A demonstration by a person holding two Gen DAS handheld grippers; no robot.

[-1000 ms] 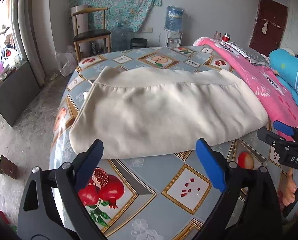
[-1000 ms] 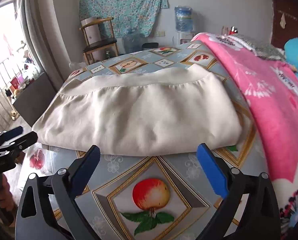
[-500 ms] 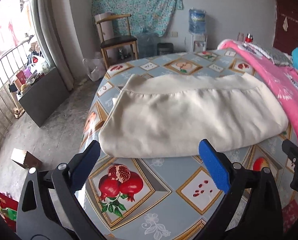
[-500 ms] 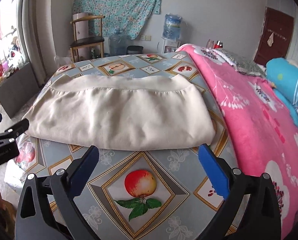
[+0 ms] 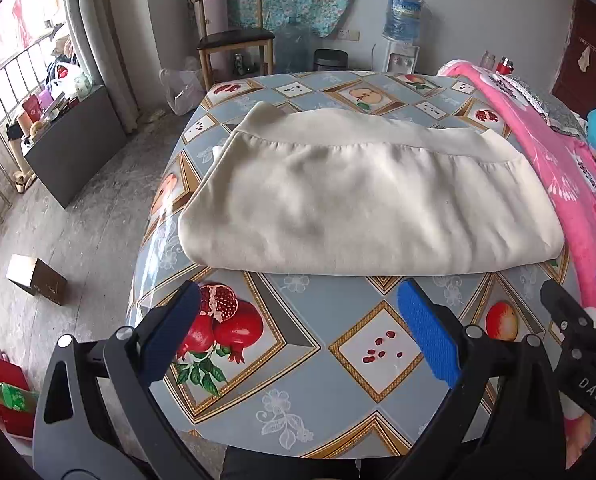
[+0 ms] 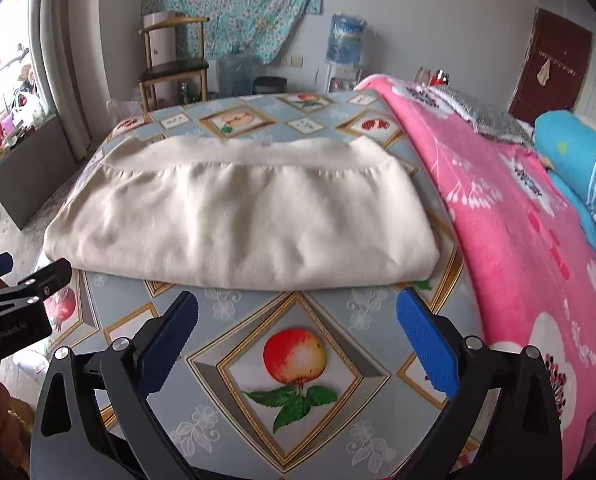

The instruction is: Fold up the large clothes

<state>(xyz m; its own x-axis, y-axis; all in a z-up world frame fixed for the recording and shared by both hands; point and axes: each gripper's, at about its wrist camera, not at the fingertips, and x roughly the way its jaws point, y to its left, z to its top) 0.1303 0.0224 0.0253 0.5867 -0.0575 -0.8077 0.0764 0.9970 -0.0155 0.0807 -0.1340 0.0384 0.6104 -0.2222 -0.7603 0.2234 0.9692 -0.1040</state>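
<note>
Garment (image 5: 362, 204) folded beside pink blanket (image 6: 510, 216) — both hand-held grippers (image 5: 298, 328) (image 6: 298, 330) spread, empty.

My left claw (image 5: 298, 332) and right claw (image 6: 296, 330) both hang wide apart over bare tablecloth (image 5: 314, 392), so the strip between me and the folded cream garment (image 5: 362, 204) at 12 o'clock is free to pass. At 3 o'clock the pink blanket (image 6: 510, 224) heaps up just beside the garment's right edge and crowds that side. At 9 o'clock the table (image 5: 146, 264) drops off to open floor (image 5: 78, 216).
</note>
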